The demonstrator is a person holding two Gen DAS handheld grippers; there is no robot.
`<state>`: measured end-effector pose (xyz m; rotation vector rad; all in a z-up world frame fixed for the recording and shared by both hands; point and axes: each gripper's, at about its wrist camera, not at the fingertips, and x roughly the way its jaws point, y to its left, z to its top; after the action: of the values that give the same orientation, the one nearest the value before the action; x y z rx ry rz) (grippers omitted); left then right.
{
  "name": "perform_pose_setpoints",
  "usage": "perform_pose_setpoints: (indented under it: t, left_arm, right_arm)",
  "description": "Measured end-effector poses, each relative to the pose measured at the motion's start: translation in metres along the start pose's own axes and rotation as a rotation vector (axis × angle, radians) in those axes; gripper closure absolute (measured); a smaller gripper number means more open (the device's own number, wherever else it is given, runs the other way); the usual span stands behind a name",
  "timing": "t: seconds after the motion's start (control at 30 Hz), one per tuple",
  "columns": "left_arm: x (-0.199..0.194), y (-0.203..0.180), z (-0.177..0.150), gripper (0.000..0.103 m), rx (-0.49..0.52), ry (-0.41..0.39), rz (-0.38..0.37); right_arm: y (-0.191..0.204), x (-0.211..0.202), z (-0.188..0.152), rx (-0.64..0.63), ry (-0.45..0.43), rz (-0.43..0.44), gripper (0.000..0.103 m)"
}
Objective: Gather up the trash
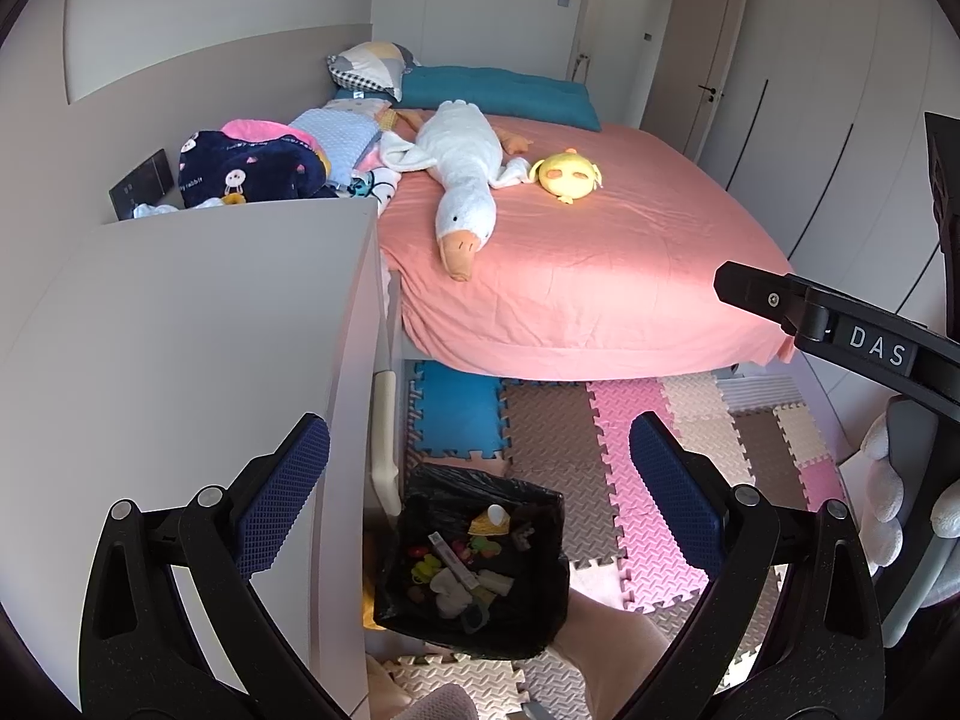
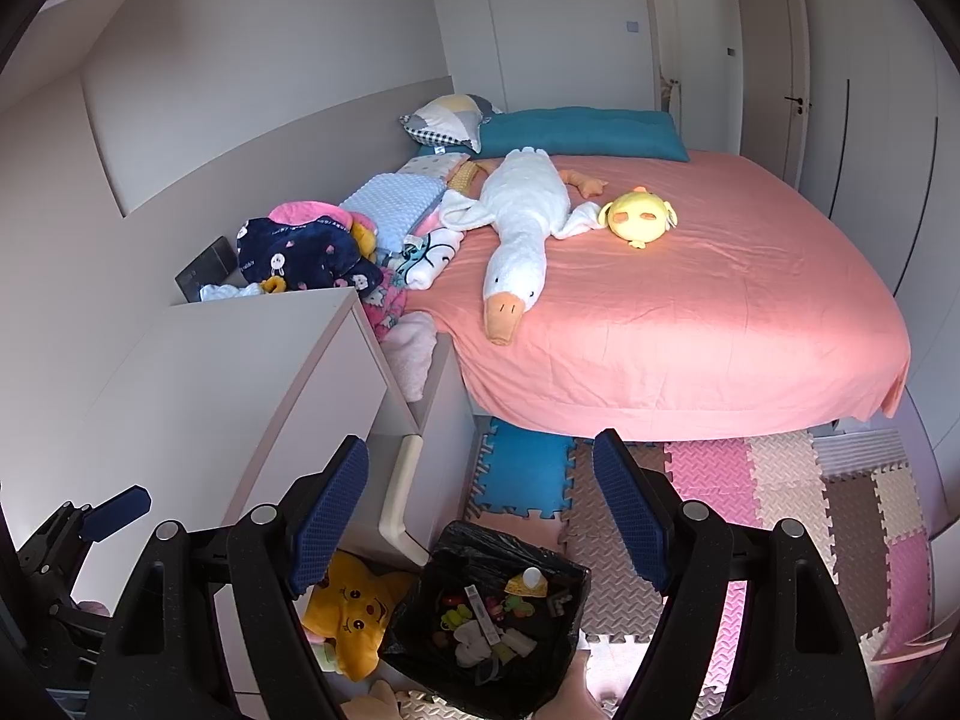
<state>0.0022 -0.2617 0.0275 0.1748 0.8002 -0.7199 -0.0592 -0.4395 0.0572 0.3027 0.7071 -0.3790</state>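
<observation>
the left gripper (image 1: 477,495) and the right gripper (image 2: 480,510) both hang with fingers spread wide, grasping nothing. just below them a black-lined trash bin (image 2: 555,660) stands on the foam floor mats (image 2: 780,480), against the corner of the white cabinet (image 1: 180,360); small scraps, wrappers and a yellow piece (image 2: 525,583) lie inside. a yellow plush (image 2: 354,618) is touching the bin's left side. farther off, on the pink bed (image 2: 720,312), a white goose toy (image 2: 522,234) lies near the middle, a yellow chick toy (image 2: 639,216) just beside it.
</observation>
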Motion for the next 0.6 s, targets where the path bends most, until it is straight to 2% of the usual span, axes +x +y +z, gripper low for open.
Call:
perform_pose_setpoints:
  t: [0.6]
  left_arm:
    - [-0.0006,0.0008,-0.0002,0.006,0.009,-0.004,-0.001]
  right_arm:
    - [0.0021,0.0002,-0.0009,-0.004,0.002,0.000,0.025]
